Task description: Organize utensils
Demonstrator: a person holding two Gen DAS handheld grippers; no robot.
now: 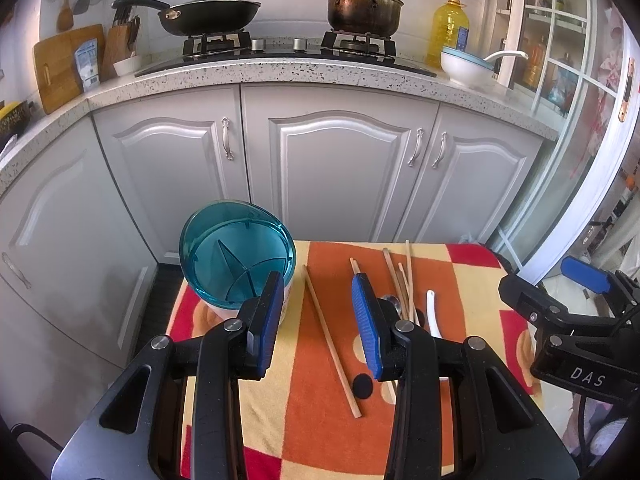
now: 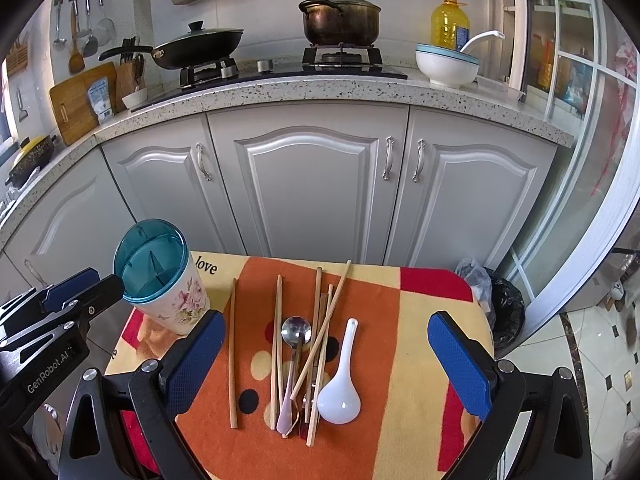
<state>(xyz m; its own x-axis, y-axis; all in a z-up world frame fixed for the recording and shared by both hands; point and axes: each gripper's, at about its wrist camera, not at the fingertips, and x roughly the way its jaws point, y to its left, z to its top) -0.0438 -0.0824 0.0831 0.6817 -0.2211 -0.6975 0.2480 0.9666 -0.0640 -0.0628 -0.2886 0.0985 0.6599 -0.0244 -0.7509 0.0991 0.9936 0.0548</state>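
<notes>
**A:** Report the state of both tools, nearest items first.

**B:** Right gripper (image 2: 326,364): jaws at full spread, nothing between the pads. It hangs above the patterned cloth (image 2: 400,360), angled downward over the utensil group. Left gripper (image 1: 316,324): jaws parted, pads clear of any object. A single chopstick (image 1: 332,340) lies on the cloth below the gap, untouched.

**A:** Location of the utensils?

**B:** All lie on the cloth. In the right wrist view, from left to right: one separate chopstick (image 2: 232,356), a second chopstick (image 2: 275,352), then a loose crossed pile of chopsticks (image 2: 320,344) with a metal spoon (image 2: 296,330) among them, bowl end pointing away. A pink-handled utensil (image 2: 286,414) lies at the near end of the pile; its type cannot be determined. A white ceramic spoon (image 2: 340,380) lies just beside the pile on the right, bowl end nearest.

**A:** And the container?

**B:** The utensil holder (image 2: 160,280), teal-rimmed with internal dividers and a floral body, stands upright at the far left corner of the cloth. No utensil is visible inside it.

**A:** Beyond that?

**B:** Grey cabinet doors (image 2: 308,184), then a speckled countertop (image 2: 320,88) carrying a wok (image 2: 196,46) and a pot (image 2: 340,18) on the hob.
</notes>
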